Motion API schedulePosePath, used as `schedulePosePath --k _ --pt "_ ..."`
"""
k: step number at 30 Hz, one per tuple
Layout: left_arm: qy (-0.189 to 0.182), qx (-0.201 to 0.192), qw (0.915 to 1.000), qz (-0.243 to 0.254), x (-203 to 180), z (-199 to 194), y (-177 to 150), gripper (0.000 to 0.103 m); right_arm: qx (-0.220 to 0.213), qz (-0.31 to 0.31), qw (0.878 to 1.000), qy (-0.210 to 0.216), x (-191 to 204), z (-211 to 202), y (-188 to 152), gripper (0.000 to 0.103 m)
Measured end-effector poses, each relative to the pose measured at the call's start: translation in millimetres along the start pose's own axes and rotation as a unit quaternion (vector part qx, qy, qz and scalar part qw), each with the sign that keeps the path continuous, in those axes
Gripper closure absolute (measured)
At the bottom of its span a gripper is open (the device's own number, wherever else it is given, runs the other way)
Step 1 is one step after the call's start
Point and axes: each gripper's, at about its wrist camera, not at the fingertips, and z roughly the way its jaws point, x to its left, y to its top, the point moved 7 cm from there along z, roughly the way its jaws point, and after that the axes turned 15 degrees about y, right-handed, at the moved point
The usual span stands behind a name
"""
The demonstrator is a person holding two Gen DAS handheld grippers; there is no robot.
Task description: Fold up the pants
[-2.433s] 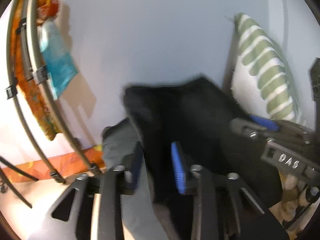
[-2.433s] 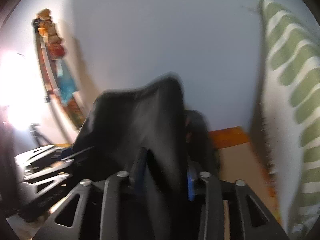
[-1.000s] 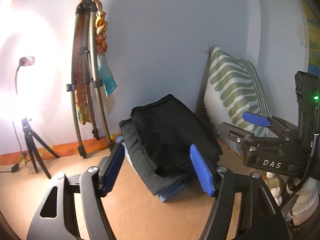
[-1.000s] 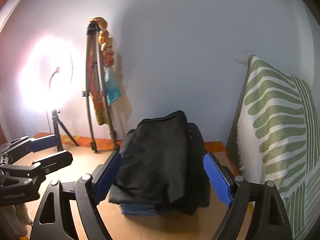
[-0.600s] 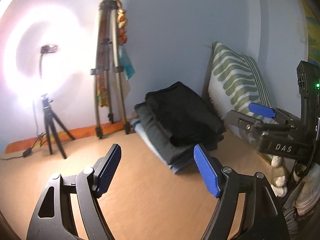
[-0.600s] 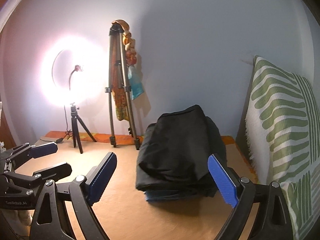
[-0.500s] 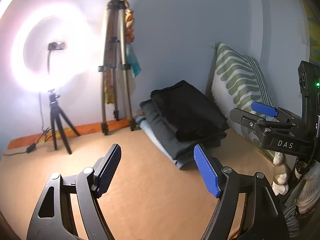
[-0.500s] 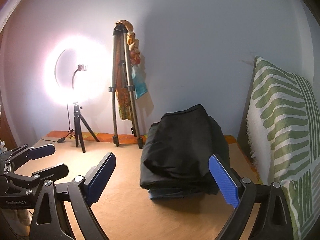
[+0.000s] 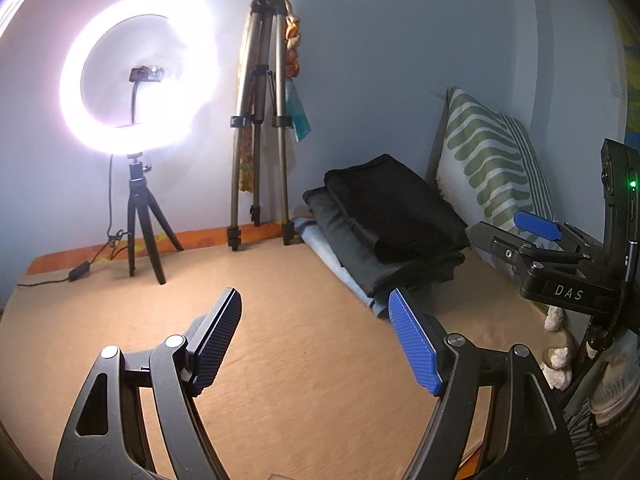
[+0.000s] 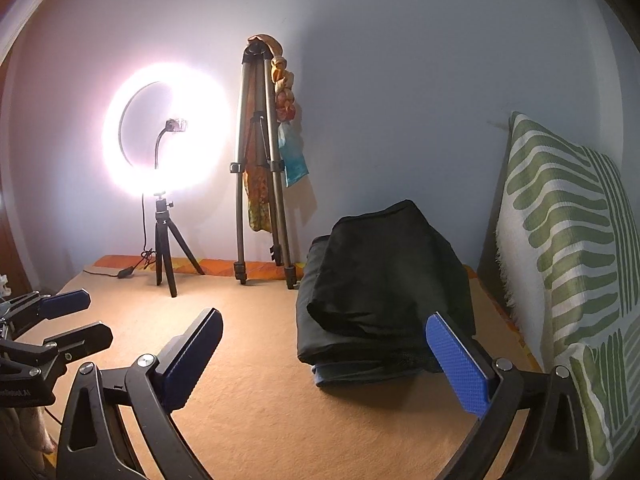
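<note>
Surface [image 10: 260, 420]: tan, bears all below.
Pillow [image 10: 568, 248]: green-striped, upright at the right edge.
Pants [image 10: 384, 280]: black, folded, atop a stack of folded clothes beside the pillow, near the wall.
Right gripper [image 10: 332, 360]: jaws opening, nothing between them, short of the stack.
Left gripper [image 9: 320, 340]: jaws apart, empty, over bare surface.
</note>
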Motion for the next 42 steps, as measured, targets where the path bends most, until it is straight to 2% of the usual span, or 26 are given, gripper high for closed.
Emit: schedulePosePath --k 14,21,27,42 --pt "0.021 0.017 0.9996 0.0 7 3 -8 0.02 0.018 -0.001 1.0 -0.011 -3 8 -15 0.0" --pt "0.029 0.01 0.9995 0.01 2 0 -8 0.008 0.015 0.004 1.0 -0.012 -6 5 -15 0.0" --pt "0.031 0.004 0.9995 0.01 1 -3 -6 0.003 0.014 0.003 1.0 -0.01 -5 4 -15 0.0" --pt "0.04 0.007 0.9991 0.013 2 -4 -7 0.001 0.02 -0.002 1.0 -0.004 1 8 -17 0.0"
